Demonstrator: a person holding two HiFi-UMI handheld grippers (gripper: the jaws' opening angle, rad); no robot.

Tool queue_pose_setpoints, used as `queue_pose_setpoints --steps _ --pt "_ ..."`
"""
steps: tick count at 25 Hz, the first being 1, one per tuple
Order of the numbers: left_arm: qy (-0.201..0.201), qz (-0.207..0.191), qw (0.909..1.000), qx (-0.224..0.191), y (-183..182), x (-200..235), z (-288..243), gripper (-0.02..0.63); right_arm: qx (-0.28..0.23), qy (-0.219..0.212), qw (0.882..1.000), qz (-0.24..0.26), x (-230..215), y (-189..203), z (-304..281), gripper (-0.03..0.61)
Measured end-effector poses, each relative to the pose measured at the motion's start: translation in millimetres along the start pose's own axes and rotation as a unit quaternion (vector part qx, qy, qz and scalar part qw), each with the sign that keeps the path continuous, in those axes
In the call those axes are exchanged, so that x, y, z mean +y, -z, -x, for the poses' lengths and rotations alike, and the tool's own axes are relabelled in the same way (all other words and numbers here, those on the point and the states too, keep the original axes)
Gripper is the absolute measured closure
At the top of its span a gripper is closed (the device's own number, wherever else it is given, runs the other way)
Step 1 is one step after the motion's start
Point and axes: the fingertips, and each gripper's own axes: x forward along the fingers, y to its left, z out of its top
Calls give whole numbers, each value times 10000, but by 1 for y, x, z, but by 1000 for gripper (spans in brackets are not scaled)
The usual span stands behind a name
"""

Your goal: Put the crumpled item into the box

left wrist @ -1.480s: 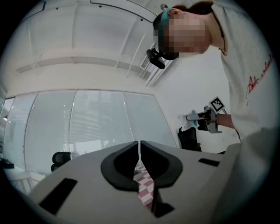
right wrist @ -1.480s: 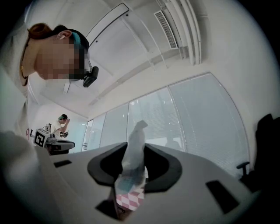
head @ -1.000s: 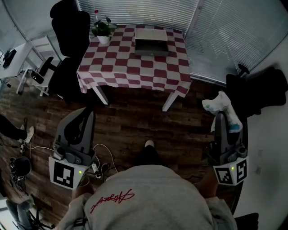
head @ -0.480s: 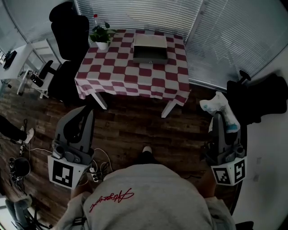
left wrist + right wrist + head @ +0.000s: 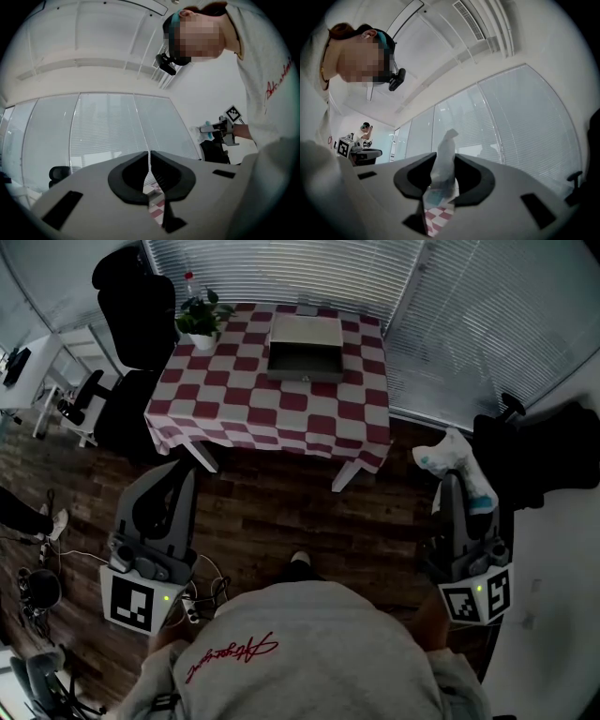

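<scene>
The crumpled item (image 5: 451, 457), a white wad with blue patches, sticks out of my right gripper (image 5: 454, 486), which is shut on it at the right, over the wooden floor. In the right gripper view the crumpled item (image 5: 443, 161) stands up between the dark jaws of the right gripper (image 5: 442, 180). The grey open box (image 5: 304, 347) sits at the far side of the checkered table (image 5: 234, 399), well ahead of both grippers. My left gripper (image 5: 178, 476) hangs at the left, and in its own view the left gripper (image 5: 149, 164) is shut with nothing in it.
A potted plant (image 5: 199, 321) and a bottle stand at the table's far left corner. Black office chairs (image 5: 129, 296) stand left of the table, and another dark chair (image 5: 536, 442) stands at the right. Cables (image 5: 39, 589) lie on the floor at the left. Window blinds run behind the table.
The table and box have come nearer and shifted slightly left in the head view as the person walks toward them. Both grippers keep their places and their states.
</scene>
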Motion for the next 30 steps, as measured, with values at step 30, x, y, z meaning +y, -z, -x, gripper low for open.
queue_pose_setpoints --steps 30 --pt "-156 -58 9998 70 13 0 -48 588 217 -580 9966 -549 -24 38 -55 459"
